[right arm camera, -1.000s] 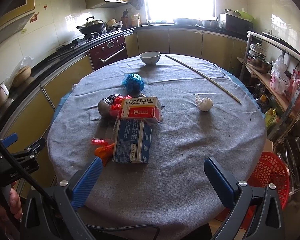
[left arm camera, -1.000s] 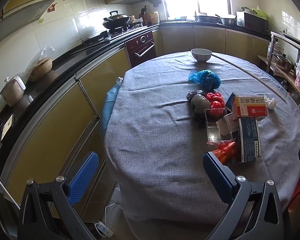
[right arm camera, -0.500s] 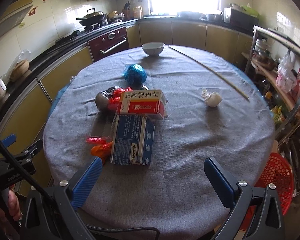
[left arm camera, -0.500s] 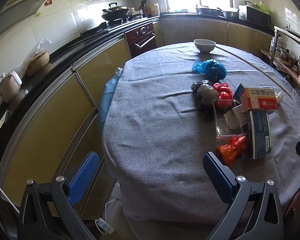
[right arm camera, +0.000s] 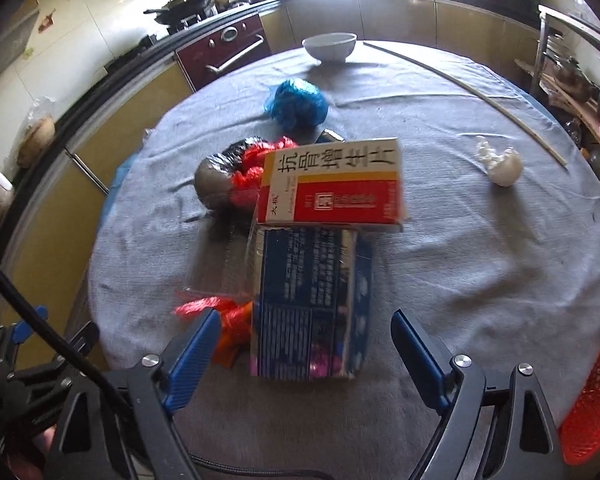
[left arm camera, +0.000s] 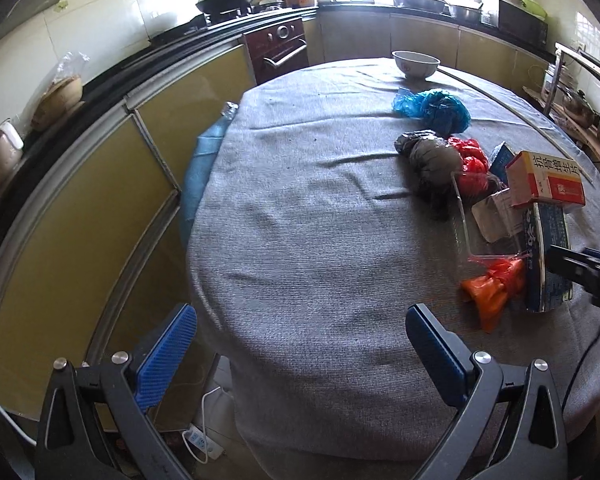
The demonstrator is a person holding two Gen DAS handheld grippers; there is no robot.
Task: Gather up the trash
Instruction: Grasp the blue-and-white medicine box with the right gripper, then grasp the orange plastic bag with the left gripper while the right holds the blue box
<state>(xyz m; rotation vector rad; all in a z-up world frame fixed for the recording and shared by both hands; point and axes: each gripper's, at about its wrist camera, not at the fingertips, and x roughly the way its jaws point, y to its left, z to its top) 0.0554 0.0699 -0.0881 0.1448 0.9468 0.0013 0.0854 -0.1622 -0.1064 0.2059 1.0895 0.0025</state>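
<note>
The left gripper (left arm camera: pixel 300 334) hangs wide open and empty over the near table edge; the right gripper (right arm camera: pixel 306 338) is closing around the near end of the blue box (right arm camera: pixel 310 304), pads not yet touching. Nothing looks collected: bags, boxes and white wad (right arm camera: pixel 500 162) all remain on the table (right arm camera: pixel 480 264)
</note>
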